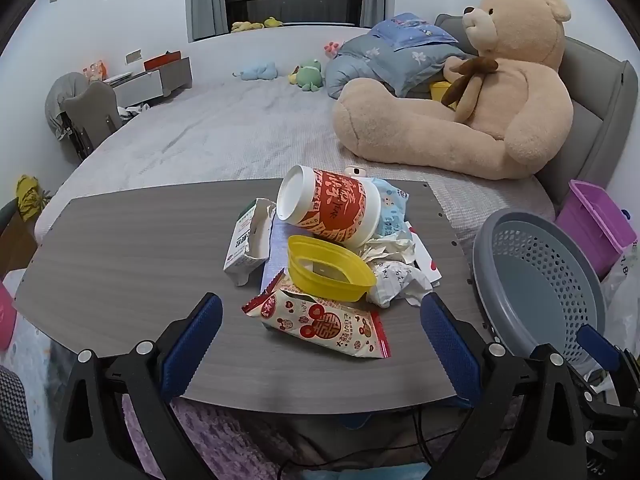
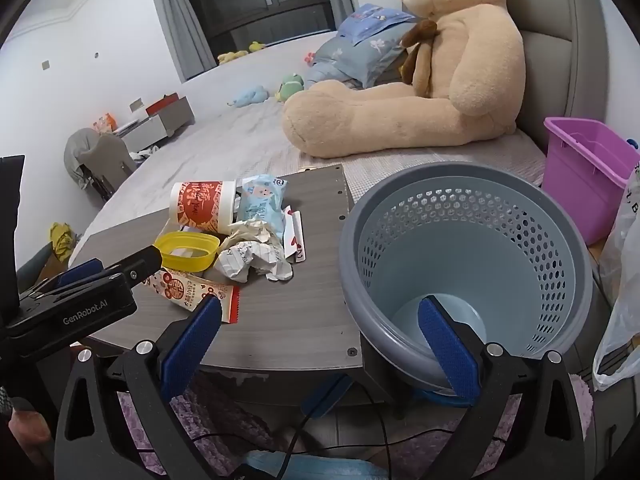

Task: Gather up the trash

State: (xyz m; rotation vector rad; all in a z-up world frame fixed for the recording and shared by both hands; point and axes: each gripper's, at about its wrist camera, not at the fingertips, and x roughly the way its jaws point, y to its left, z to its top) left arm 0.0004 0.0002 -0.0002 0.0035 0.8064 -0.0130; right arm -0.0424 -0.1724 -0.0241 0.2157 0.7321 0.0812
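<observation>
A pile of trash lies on the grey wood table (image 1: 120, 248): a red-and-white cup (image 1: 332, 210) on its side, a yellow plastic tub (image 1: 330, 266), a red-and-white snack wrapper (image 1: 324, 322), a small carton (image 1: 248, 242), crumpled paper (image 1: 396, 272) and a blue wrapper (image 1: 390, 204). My left gripper (image 1: 320, 344) is open and empty, just short of the snack wrapper. My right gripper (image 2: 320, 340) is open and empty, near the table's front edge beside the grey waste basket (image 2: 468, 264). The pile also shows in the right wrist view, with the cup (image 2: 200, 204) and the crumpled paper (image 2: 252, 252).
The grey basket (image 1: 536, 280) stands at the table's right edge. A purple bin (image 2: 588, 168) and a plastic bag (image 2: 620, 280) are further right. A big teddy bear (image 1: 480, 92) sits on the bed behind the table. Cables hang below the table.
</observation>
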